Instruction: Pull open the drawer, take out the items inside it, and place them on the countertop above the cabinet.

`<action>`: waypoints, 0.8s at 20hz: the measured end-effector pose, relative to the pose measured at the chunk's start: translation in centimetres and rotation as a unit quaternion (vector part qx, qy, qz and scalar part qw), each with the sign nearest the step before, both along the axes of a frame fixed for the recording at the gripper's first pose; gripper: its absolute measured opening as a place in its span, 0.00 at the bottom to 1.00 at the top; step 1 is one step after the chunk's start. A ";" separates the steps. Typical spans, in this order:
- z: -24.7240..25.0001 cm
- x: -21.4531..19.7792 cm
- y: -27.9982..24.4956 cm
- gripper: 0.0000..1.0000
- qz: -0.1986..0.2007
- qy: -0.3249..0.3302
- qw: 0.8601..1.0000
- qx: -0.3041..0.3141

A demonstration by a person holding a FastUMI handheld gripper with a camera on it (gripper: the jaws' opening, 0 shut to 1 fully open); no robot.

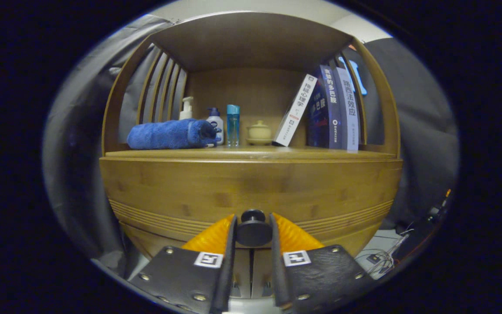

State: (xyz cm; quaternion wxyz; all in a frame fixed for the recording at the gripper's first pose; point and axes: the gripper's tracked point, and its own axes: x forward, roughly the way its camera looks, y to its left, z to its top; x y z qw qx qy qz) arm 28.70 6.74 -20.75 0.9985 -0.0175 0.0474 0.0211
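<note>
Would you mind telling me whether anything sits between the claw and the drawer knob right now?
Nothing visible does. The drawer knob already sits between the two fingers of the claw, which close in on either side of it. The drawer front is still flush with the cabinet, below the countertop.

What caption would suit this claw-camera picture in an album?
Claw closed on the drawer knob of a bamboo cabinet, below a rolled blue towel and books.
</note>
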 end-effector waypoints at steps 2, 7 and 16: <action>-0.1 -0.4 -0.1 0.31 0.007 0.014 1.000 -0.006; -0.3 -4.2 -0.6 0.24 0.007 0.031 0.999 0.000; -1.1 -13.5 -1.2 0.24 0.000 0.054 0.999 0.001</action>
